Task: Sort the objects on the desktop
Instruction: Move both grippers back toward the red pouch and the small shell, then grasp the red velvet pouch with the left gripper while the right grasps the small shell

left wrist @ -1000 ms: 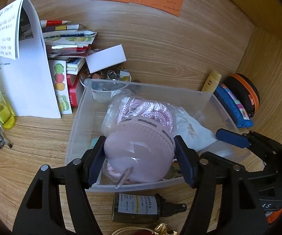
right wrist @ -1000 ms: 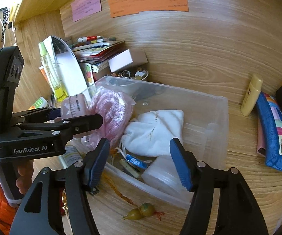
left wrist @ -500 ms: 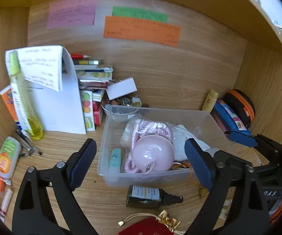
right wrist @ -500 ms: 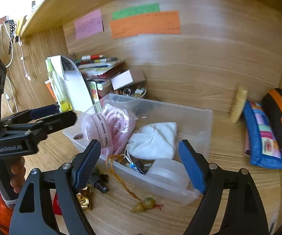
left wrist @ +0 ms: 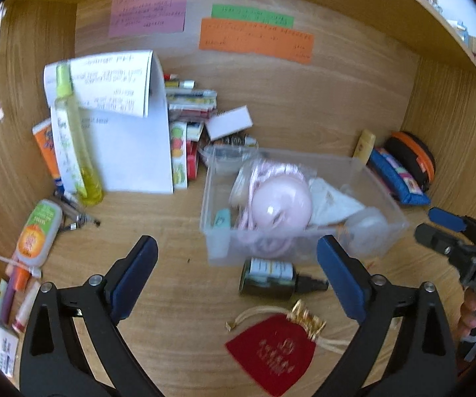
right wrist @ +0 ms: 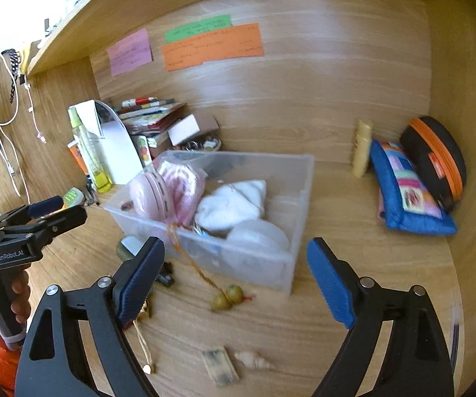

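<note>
Both our hand-held grippers, left (left wrist: 236,276) and right (right wrist: 234,281), have just been opening wide, with nothing between them. The pink round case (left wrist: 281,203) sits in the clear box (left wrist: 383,195) on the desk (left wrist: 178,291). It looks light, hard and slippery, so we would pinch its flat sides.

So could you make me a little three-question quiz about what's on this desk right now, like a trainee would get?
1. True or false: the round pale pink case lies inside the clear plastic bin.
2. Which lies on the desk just in front of that bin? A) the dark glass dropper bottle B) the blue patchwork pouch C) the tall yellow-green spray bottle
3. Fill in: the left gripper and the right gripper both hold ____.

Key: 1 true. 2 A. 3 nothing; both sets of jaws have just been opening and stand wide apart, with nothing between the pads.
</note>
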A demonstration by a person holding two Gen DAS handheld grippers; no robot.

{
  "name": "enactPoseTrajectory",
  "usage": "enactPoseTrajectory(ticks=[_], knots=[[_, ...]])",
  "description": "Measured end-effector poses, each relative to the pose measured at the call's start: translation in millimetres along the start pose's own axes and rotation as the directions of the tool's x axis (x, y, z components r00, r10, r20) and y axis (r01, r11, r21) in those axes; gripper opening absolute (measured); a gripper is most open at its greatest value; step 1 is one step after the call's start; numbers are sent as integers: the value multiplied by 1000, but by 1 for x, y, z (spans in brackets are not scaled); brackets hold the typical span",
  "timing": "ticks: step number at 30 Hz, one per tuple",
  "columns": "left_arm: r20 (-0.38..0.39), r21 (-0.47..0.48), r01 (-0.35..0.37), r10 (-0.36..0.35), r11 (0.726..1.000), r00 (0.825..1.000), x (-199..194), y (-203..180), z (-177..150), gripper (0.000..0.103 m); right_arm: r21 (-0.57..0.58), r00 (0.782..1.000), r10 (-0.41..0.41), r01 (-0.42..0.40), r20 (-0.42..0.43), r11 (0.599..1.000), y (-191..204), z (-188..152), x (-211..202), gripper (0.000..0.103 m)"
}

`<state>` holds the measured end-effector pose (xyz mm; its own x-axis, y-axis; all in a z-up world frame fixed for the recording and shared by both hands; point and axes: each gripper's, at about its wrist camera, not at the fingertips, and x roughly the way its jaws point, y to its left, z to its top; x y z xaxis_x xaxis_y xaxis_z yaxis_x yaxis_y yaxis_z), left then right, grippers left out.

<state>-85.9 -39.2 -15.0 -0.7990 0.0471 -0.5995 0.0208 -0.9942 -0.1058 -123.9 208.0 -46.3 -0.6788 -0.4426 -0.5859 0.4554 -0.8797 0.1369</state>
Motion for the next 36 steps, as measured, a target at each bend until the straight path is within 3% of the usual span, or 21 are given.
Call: enactPoseTrajectory(ticks=[8, 15, 20, 27, 32, 36], knots=[[-112, 16, 2, 0, 1000, 994, 17, -5, -34, 98, 40, 997, -45, 47, -60, 998, -20, -33, -3, 86], [-210, 16, 29, -25, 999, 977, 33, -15, -62, 98, 47, 989, -72, 79, -132, 996, -36, -62, 2, 86], [-265, -24, 51, -56, 998, 963, 41, -24, -72, 98, 34, 981, -90, 97, -175, 995, -42, -76, 5, 86], [-313, 32, 50, -38, 998, 949, 48, -40, -79, 98, -12, 972, -82, 81, -221, 997, -38, -83, 11, 84], [-315, 108, 7, 28, 994, 949, 57, -52, -80, 98, -78, 970, -93, 78, -225, 994, -22, -84, 14, 69], [-304, 114, -1, 36, 993, 952, 61, -53, -79, 98, -71, 971, -62, 47, -230, 996, -16, -83, 16, 57]])
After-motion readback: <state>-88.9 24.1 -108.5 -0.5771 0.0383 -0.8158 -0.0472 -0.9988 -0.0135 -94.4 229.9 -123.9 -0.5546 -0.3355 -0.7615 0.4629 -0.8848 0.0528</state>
